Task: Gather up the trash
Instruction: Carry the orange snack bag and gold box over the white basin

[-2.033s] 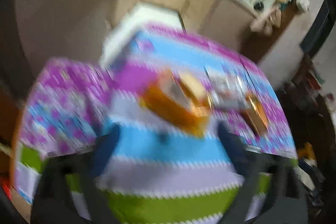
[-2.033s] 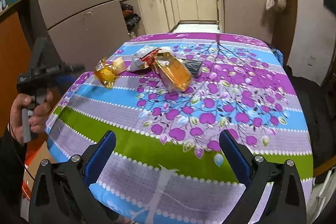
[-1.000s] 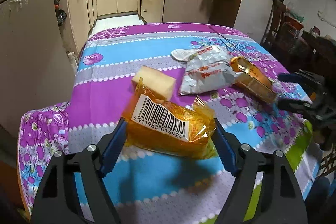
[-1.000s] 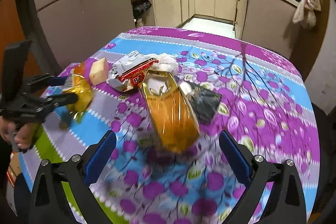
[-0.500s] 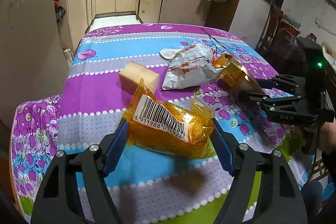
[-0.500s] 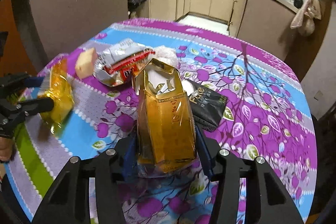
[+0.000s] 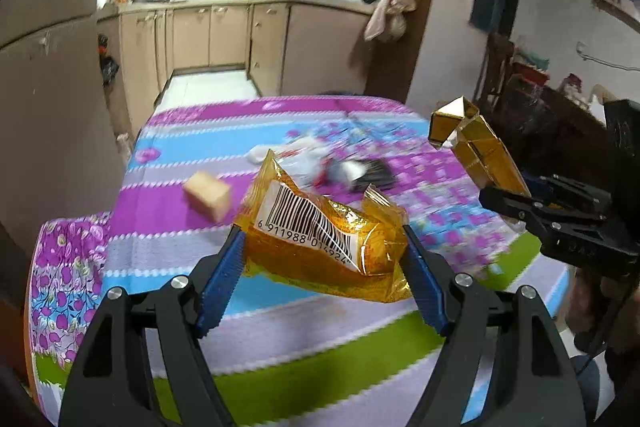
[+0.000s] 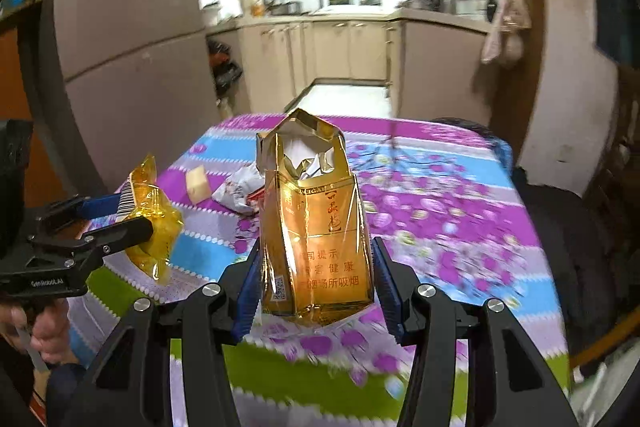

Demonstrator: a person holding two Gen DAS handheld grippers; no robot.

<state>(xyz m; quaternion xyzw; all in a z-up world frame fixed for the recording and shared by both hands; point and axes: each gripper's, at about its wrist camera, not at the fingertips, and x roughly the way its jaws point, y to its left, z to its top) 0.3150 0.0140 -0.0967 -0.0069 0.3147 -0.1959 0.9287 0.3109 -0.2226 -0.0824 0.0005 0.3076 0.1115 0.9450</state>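
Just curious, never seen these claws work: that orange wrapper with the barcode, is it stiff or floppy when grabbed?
Probably floppy: the orange wrapper crinkles and bulges between the left claw pads. Likely very light, since its loose ends stick out without sagging. The glossy film looks as if it could slip.

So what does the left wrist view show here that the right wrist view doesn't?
Only the left wrist view: the barcode face of the orange wrapper in the left gripper, and a black packet on the table.

Only the right wrist view: the gold box's printed front and crumpled paper inside, in the right gripper.

Both: the tablecloth, yellow block, silver wrapper.
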